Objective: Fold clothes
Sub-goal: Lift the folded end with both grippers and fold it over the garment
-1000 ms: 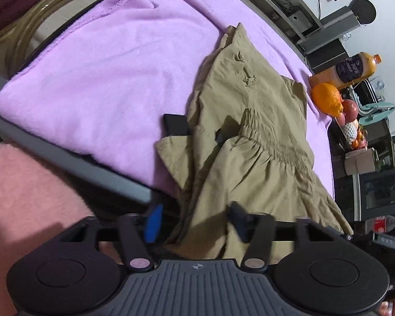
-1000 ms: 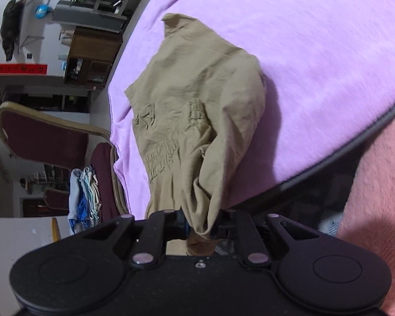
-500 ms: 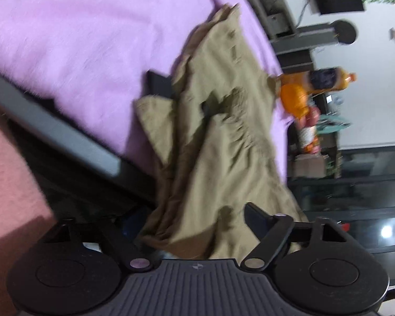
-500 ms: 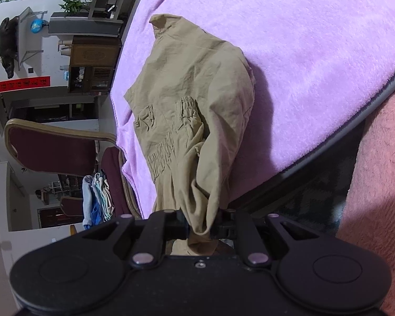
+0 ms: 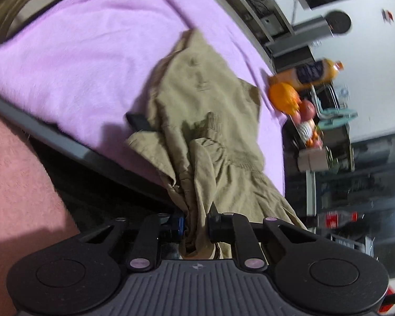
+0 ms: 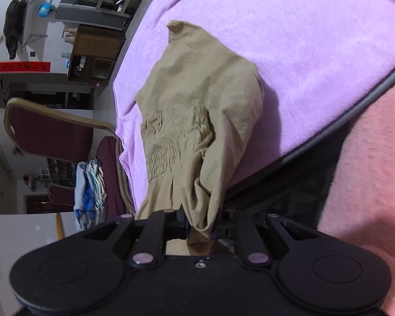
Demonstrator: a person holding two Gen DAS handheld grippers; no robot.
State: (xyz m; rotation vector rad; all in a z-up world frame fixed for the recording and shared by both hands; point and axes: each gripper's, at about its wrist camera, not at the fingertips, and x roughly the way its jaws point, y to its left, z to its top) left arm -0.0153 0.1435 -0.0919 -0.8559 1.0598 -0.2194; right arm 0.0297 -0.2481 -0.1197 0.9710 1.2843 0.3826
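Right now the khaki trousers (image 5: 210, 121) lie stretched across the purple blanket (image 5: 87, 60), with their near end lifted off the table edge (image 5: 65, 142) and bunched into both tongs. From the left gripper (image 5: 196, 223) the cloth runs forward and away, the elastic waistband (image 5: 239, 158) just ahead of the fingers and the far corner of the garment well beyond; its two fingers are closed on a thick gather of the khaki fabric. The right gripper (image 6: 201, 227) is likewise clamped on a fold of the trousers (image 6: 197, 110), which rise from its fingers and spread ahead over the blanket (image 6: 302, 39), the shirred waistband (image 6: 163, 158) slightly to the left of the pinch.

A small dark object (image 5: 139, 122) peeks out from under the cloth, ahead and left of the left gripper. Farther ahead and to its right stand an orange drink bottle (image 5: 310, 72) and some fruit (image 5: 284, 94). Left of the right gripper is a maroon chair (image 6: 55, 137) with folded clothes (image 6: 89, 187) stacked on its seat. Pink fuzzy fabric (image 6: 368, 171) fills the near side.
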